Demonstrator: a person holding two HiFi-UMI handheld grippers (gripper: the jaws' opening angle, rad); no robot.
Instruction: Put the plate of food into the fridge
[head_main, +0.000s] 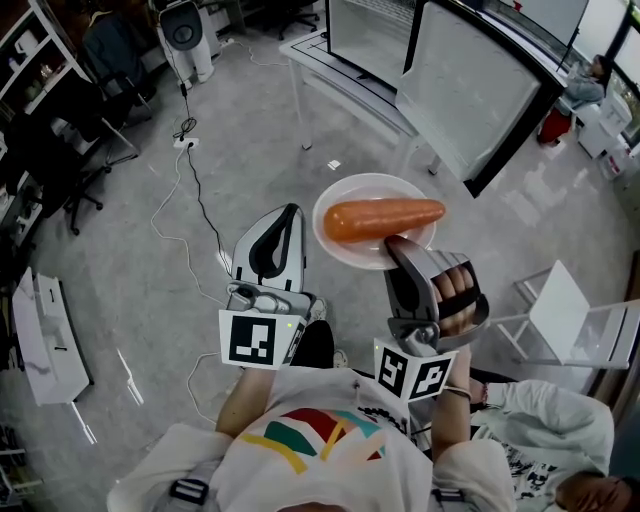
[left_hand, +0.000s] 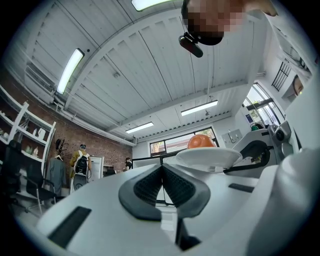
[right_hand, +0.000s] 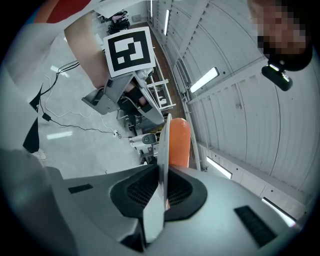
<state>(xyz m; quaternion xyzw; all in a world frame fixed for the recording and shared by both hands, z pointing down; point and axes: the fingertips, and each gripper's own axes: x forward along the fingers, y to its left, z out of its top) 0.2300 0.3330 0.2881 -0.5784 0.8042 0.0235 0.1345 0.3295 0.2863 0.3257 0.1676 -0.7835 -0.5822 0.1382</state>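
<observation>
The grey floor (head_main: 130, 290) fills most of the head view, with a white table (head_main: 330, 70) at the far side and a white chair (head_main: 565, 315) at the right. A black cable (head_main: 200, 200) runs across the floor from a power strip (head_main: 186, 142). The right gripper (head_main: 398, 250) is held out in front of the person, roughly level, and its jaws are closed on the near rim of a white plate (head_main: 325, 225). In the right gripper view the rim stands edge-on between the two dark pads (right_hand: 137, 192), both pressed against it. The plate is carried in the air above the floor, clear of the table and chair, and extends away from the right gripper's tips. The left gripper (head_main: 288, 215) is just beside the plate's left edge and apart from it. In the left gripper view its jaws meet at the tips with nothing between them, and the plate appears to their right and a little beyond. A single orange carrot (head_main: 385, 220) lies lengthwise across the middle of the plate, its thick end toward the left gripper and its narrow end to the right. No fridge can be made out in any view.
</observation>
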